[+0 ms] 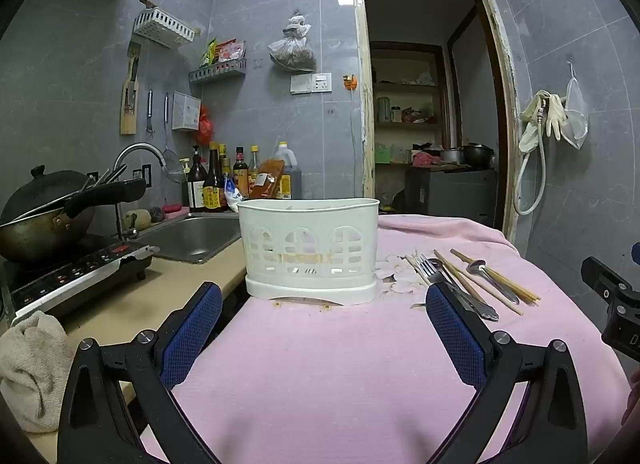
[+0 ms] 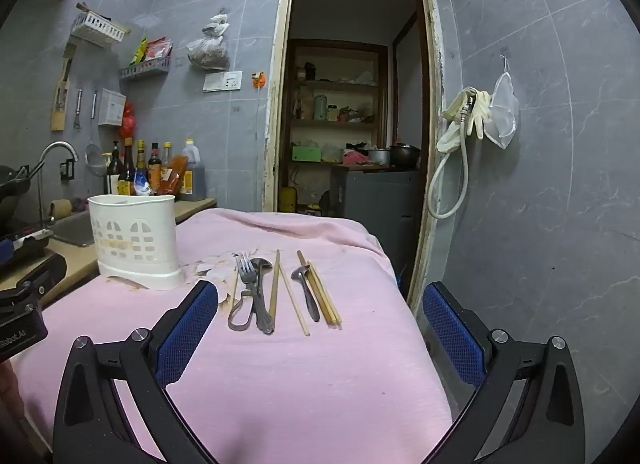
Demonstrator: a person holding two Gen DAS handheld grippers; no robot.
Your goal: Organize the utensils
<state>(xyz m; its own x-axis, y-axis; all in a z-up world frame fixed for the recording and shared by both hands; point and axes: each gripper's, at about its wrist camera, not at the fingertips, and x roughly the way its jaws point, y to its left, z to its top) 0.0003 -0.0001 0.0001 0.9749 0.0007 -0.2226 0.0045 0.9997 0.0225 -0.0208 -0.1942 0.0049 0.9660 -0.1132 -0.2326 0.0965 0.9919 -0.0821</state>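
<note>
A white slotted utensil holder (image 1: 311, 252) stands upright on the pink cloth (image 1: 320, 364); it also shows in the right wrist view (image 2: 134, 242). To its right lie a fork (image 2: 246, 268), spoons (image 2: 306, 288) and several wooden chopsticks (image 2: 324, 296), side by side; they also show in the left wrist view (image 1: 468, 282). My left gripper (image 1: 324, 328) is open and empty, facing the holder from the near side. My right gripper (image 2: 320, 328) is open and empty, just short of the utensils' near ends.
A sink (image 1: 192, 238) and faucet, a wok (image 1: 44, 220) on an induction cooker (image 1: 76, 276), sauce bottles (image 1: 240, 180) and a towel (image 1: 28, 368) are on the counter at left. The table's right edge drops off by an open doorway (image 2: 348, 104).
</note>
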